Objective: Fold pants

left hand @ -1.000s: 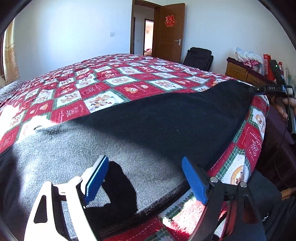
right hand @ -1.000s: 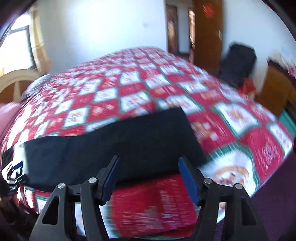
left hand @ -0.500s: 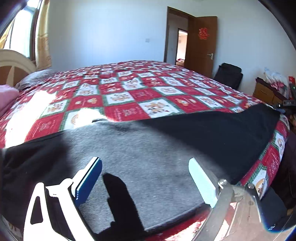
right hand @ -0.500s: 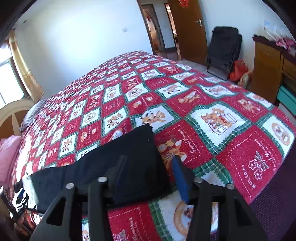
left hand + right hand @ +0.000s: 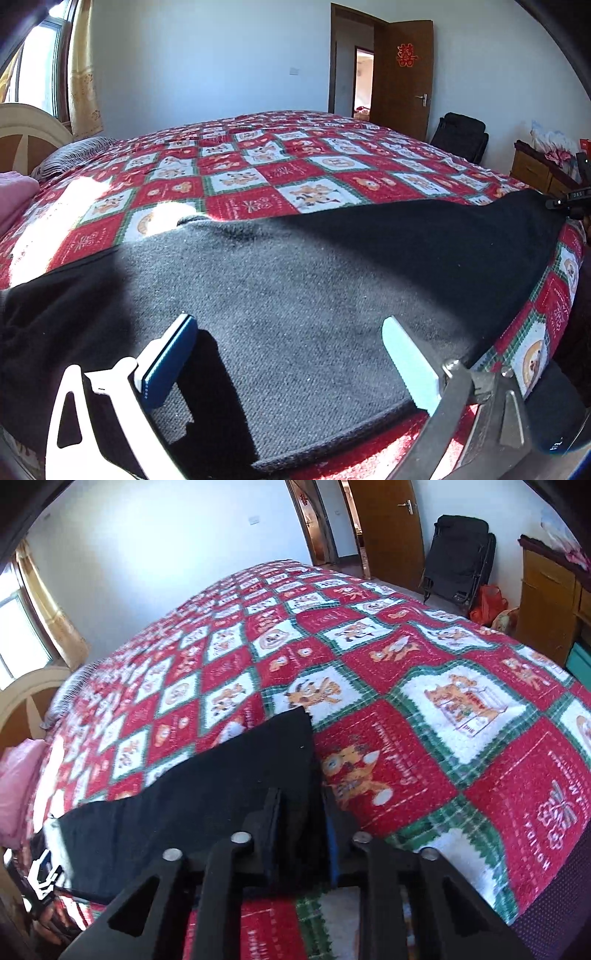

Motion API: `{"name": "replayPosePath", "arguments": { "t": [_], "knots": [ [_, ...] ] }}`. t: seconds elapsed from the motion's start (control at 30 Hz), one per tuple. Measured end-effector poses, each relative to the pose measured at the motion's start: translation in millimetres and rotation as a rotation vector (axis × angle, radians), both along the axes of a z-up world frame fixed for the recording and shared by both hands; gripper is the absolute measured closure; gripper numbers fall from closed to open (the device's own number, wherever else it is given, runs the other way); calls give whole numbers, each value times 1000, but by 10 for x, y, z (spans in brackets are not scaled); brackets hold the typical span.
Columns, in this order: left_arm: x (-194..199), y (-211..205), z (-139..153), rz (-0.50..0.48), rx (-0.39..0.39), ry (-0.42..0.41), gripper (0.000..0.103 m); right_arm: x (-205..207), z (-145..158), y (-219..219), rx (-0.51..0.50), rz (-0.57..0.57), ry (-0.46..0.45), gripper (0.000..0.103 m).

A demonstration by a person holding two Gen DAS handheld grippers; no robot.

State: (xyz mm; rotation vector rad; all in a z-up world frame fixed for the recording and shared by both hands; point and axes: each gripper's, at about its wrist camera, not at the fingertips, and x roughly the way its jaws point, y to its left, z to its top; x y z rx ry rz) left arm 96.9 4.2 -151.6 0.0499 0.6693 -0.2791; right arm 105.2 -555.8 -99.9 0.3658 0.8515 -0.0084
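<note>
Black fleece sits between the fingers of my right tool (image 5: 301, 830), which a second ago stood spread wide over the hem and half a second ago was closing in on it. Now the two fingers are drawn close together with the leg end of the pants (image 5: 207, 786) pinched between them, so I take that end as grasped, right at the corner nearest the bed's edge.

My left tool (image 5: 288, 362) has not closed. Its blue pad and pale pad stand wide apart above the sunlit waist end of the pants (image 5: 295, 295), near the front hem, with nothing between them. Over the last second it has swung to face further up the bed, but the spread is the same.

The pants lie flat and long across the near side of the bed, on the red checked quilt (image 5: 258, 173), one end under each tool. Beyond them the quilt runs bare to the far wall and the open door (image 5: 402, 77).

What this means, as I judge it: one end is secured and the other is not. The left tool needs to drop and clench on the waist before I can lift both ends and bring one over to the other. Lifting now with the right alone would drag the cloth askew.
</note>
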Motion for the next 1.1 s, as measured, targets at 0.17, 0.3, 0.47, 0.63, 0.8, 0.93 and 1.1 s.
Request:
{"name": "replayPosePath", "arguments": {
  "t": [0.17,0.3,0.47,0.63,0.8,0.93,1.1],
  "knots": [
    [1,-15,-9,0,4,3,1,-2,-36,25,17,-13,-5,86],
    [-2,-4,-10,1,-3,5,0,-35,17,-2,16,-69,-34,87],
    [3,5,-8,2,-7,7,0,-105,183,130,-10,-63,-94,89],
    [-2,21,27,-8,-48,17,0,-159,439,442,-53,0,-162,89],
    [-28,-17,123,-38,-74,9,0,-198,608,841,-95,80,-204,89],
    [-46,-50,176,-60,-80,-3,0,-202,663,1159,-108,149,-218,89],
    [-40,-54,195,-75,-95,-3,0,-162,639,1580,-118,238,-212,89]
  ]
}}
